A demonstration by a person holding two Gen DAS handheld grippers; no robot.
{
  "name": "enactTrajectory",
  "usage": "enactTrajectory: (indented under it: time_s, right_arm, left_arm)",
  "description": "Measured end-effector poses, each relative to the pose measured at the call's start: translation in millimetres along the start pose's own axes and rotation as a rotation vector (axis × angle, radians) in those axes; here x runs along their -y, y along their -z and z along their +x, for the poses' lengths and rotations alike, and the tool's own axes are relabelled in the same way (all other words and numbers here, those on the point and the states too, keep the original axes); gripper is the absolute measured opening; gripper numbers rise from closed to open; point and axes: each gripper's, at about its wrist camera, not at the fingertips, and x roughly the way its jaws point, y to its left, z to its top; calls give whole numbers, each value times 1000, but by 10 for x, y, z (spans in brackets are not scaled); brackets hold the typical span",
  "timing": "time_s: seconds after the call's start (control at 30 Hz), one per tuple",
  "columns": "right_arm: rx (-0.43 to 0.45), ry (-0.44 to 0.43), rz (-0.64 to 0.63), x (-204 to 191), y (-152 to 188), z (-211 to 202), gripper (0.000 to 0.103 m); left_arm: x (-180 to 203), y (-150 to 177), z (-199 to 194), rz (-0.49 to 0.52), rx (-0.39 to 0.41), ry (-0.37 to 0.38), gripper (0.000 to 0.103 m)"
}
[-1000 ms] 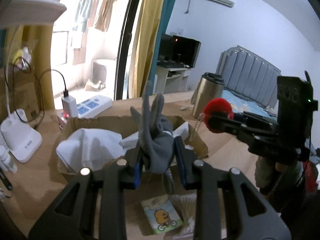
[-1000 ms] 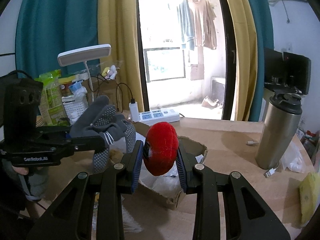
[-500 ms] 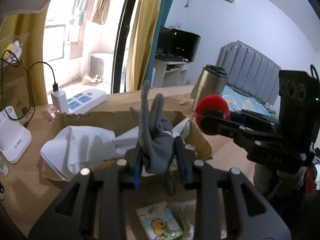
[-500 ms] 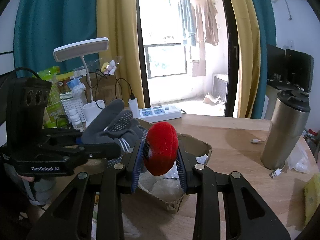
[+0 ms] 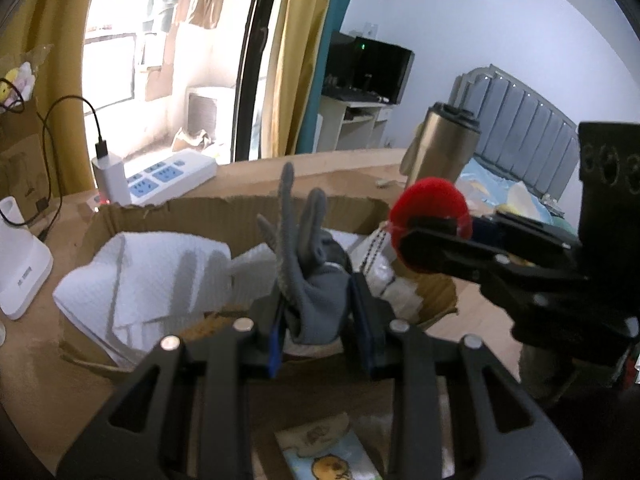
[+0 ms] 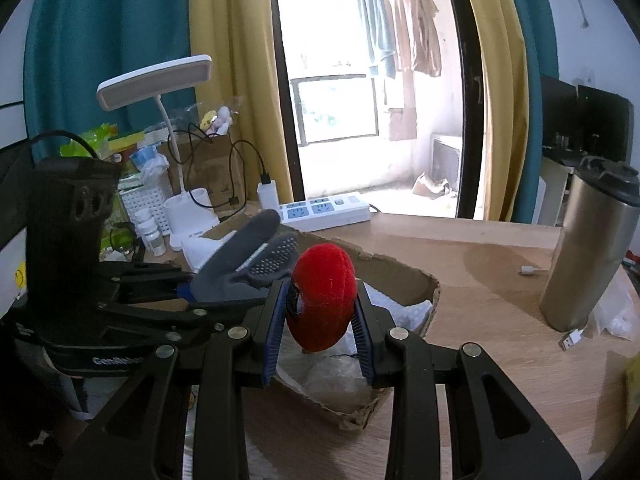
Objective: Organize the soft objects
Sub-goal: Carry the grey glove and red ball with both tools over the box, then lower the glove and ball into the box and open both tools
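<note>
Right, both loads are up over the cardboard box (image 5: pixel 224 208) at once. My left gripper (image 5: pixel 316 316) is clamped on the grey glove (image 5: pixel 312 280), its limp glove-fingers standing up above the jaws, and it hangs over the near side of the box. My right gripper (image 6: pixel 320 312) is squeezed onto the red plush ball (image 6: pixel 322 296), just beside the left one and above the box's near corner. A bead chain (image 5: pixel 370 250) dangles from the ball.

Inside the box there's already a white towel (image 5: pixel 152 272) bunched high on the left, and crinkled plastic wrap (image 6: pixel 340 376) under the ball.

Here's what worries me. The two grippers are very close, the glove tips nearly brushing the ball in the right view, so if I lower both together they could knock each other and one piece could slip out early. The ball is round and only pinched at its sides; letting go too high, I reckon it bounces off the plastic and rolls over the torn, low rim (image 6: pixel 424 292) onto the tabletop (image 6: pixel 480 264). The chain might snag a jaw or the cardboard edge. The glove is floppy and could drape over the box wall rather than drop in. And the steel tumbler (image 6: pixel 592 248) stands to the right; a wide swing out could tip it.
</note>
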Motion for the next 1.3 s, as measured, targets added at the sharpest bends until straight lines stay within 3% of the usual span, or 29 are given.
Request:
enactTrajectory:
  time_s: [0.3, 0.37, 0.5, 0.57, 1.03, 1.1, 1.17, 1.3]
  right_arm:
    - [-15, -3, 4, -6, 12, 84, 34]
    - [-16, 1, 6, 5, 15, 82, 34]
    - [-15, 21, 29, 44, 5, 85, 49]
    - [-9, 24, 36, 60, 1, 66, 51]
    - [19, 30, 36, 42, -24, -75, 54]
    - [23, 32, 36, 35, -24, -104, 56]
    - [27, 36, 37, 25, -23, -134, 60]
    - [34, 35, 32, -22, -21, -200, 61]
  left_arm:
    - [-12, 51, 131, 0, -41, -35, 38]
    - [-3, 49, 120, 4, -40, -47, 52]
    - [-8, 33, 51, -8, -27, -50, 53]
    - [-14, 30, 29, -8, -26, -59, 53]
    - [-43, 48, -232, -8, 2, -92, 55]
    - [-51, 59, -288, -11, 12, -100, 59]
    - [-49, 63, -341, -8, 21, -109, 70]
    - [-60, 81, -464, -19, 46, -109, 72]
